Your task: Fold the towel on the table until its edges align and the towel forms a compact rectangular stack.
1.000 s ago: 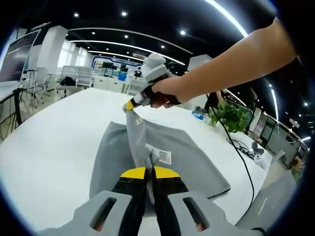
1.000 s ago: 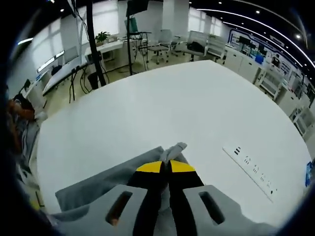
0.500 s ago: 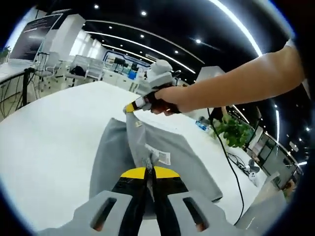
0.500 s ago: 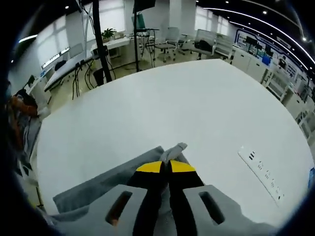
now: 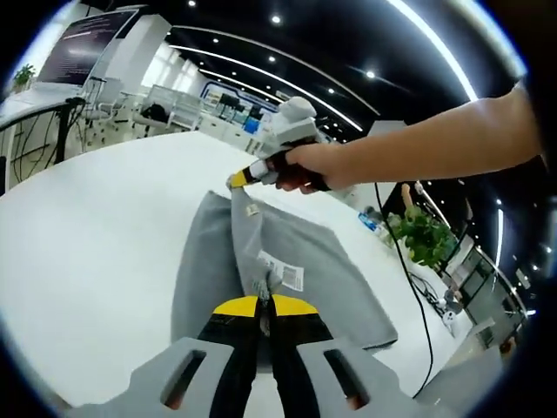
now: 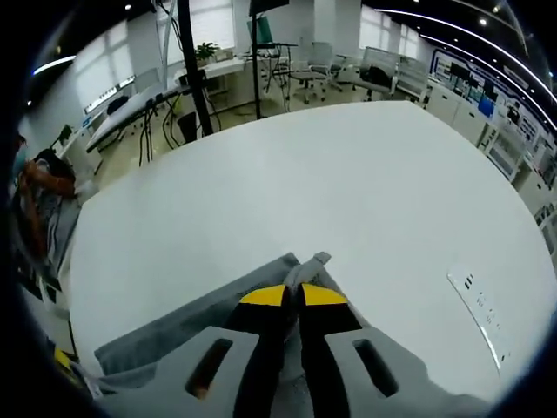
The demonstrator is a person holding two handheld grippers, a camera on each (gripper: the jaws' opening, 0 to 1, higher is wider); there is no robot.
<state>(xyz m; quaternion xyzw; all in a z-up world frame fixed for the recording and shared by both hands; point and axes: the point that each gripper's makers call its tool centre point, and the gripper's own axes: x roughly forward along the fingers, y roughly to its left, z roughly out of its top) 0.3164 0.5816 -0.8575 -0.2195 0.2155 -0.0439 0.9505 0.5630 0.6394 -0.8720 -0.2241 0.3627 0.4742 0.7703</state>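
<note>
A grey towel (image 5: 313, 270) lies on the white table (image 5: 96, 235), with one edge lifted off it. My left gripper (image 5: 264, 305) is shut on a near corner of that edge, beside a white care label (image 5: 284, 273). In the left gripper view the right gripper (image 5: 240, 179), held in a person's hand, pinches the far corner, so the lifted edge runs taut between the two. From the right gripper view, my right gripper (image 6: 293, 295) is shut on a bunched grey corner of the towel (image 6: 311, 264) above the table (image 6: 331, 183).
A potted green plant (image 5: 424, 241) and a black cable (image 5: 416, 287) sit on the table's far right side. A flush socket strip (image 6: 480, 306) lies in the table at right. Office chairs and desks (image 6: 287, 70) stand beyond the table's edge.
Both views have shifted slightly with the hands. The two grippers keep their hold on the towel corners, and the lifted edge stays stretched between them.
</note>
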